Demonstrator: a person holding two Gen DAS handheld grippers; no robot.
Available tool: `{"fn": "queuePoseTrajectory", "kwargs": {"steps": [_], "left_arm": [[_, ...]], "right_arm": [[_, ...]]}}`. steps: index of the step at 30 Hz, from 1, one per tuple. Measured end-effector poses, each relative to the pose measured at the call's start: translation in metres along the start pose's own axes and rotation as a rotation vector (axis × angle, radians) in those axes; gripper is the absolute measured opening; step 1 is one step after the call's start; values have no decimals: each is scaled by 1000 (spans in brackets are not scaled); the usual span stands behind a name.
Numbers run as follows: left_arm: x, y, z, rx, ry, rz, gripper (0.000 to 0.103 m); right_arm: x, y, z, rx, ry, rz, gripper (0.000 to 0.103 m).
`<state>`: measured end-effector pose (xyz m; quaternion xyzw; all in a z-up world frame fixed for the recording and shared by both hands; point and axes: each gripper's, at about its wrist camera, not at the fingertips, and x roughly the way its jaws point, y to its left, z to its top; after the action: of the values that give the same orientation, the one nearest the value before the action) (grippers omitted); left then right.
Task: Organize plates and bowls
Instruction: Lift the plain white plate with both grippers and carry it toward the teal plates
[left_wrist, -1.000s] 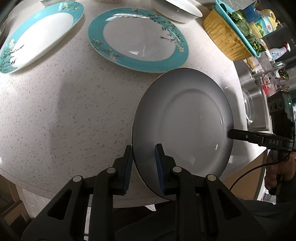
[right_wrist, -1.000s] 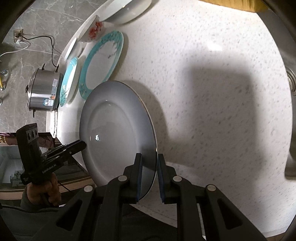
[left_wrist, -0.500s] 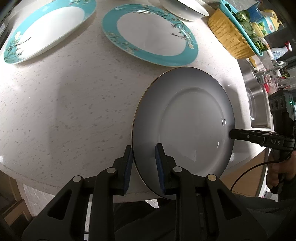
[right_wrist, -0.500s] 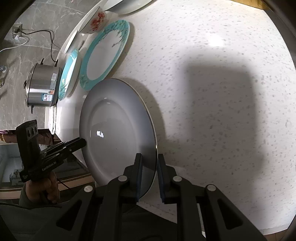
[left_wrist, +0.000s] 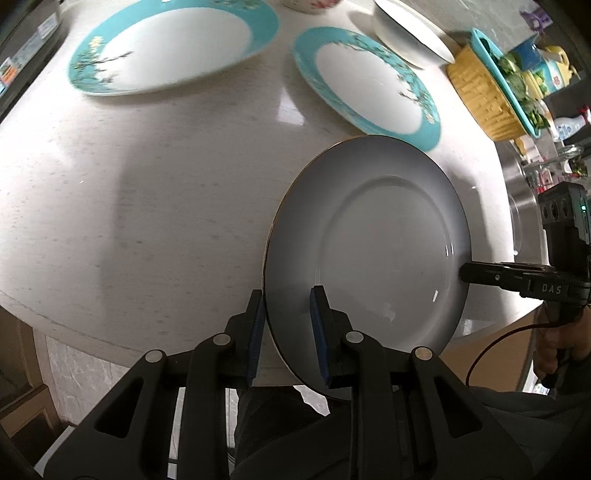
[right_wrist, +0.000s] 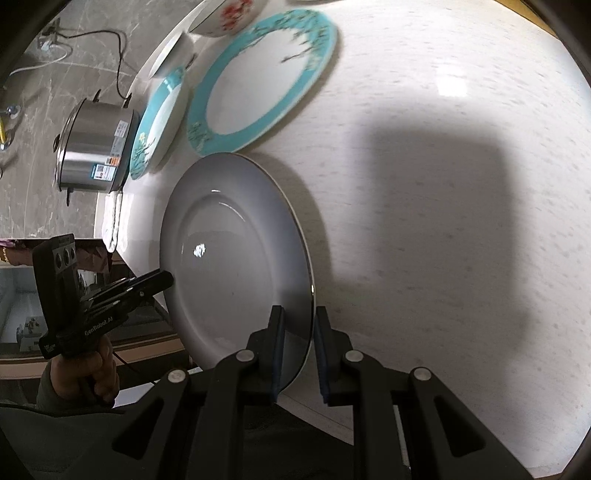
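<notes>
Left wrist view: both grippers, left (left_wrist: 286, 332) and right (right_wrist: 298, 349), clamp their jaws on the grey plate's (left_wrist: 373, 251) rim above the surface (left_wrist: 166, 192).

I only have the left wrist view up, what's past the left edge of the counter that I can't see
Observer: A steel cooker pot stands beyond the counter edge, next to the outer teal-rimmed plate.
Operator: Is the right gripper properly on the grey plate? I only see its tip.
Observer: Yes, the right gripper has one pad on each face of the grey plate rim.
Operator: What's that bowl at the very top of my picture?
Observer: A white bowl with red flowers, just behind the nearer teal-rimmed plate.
</notes>
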<state>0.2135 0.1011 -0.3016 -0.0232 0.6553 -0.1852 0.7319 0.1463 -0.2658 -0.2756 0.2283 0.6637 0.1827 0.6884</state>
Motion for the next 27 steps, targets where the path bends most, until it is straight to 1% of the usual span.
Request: {"fn": "queuePoseTrajectory", "kwargs": {"steps": [12,19,27], "left_arm": [[-15,57,6,-22,-9,0,23],[-32,77,14,-16,-15,-7,23],[-45,101,14,-30,-12,1,23]], "right_arm": [[17,36,16,-47,19,-20,18],[16,57,19,-51,18,-36,18],[25,79,23,-59,29,-33,18]]}}
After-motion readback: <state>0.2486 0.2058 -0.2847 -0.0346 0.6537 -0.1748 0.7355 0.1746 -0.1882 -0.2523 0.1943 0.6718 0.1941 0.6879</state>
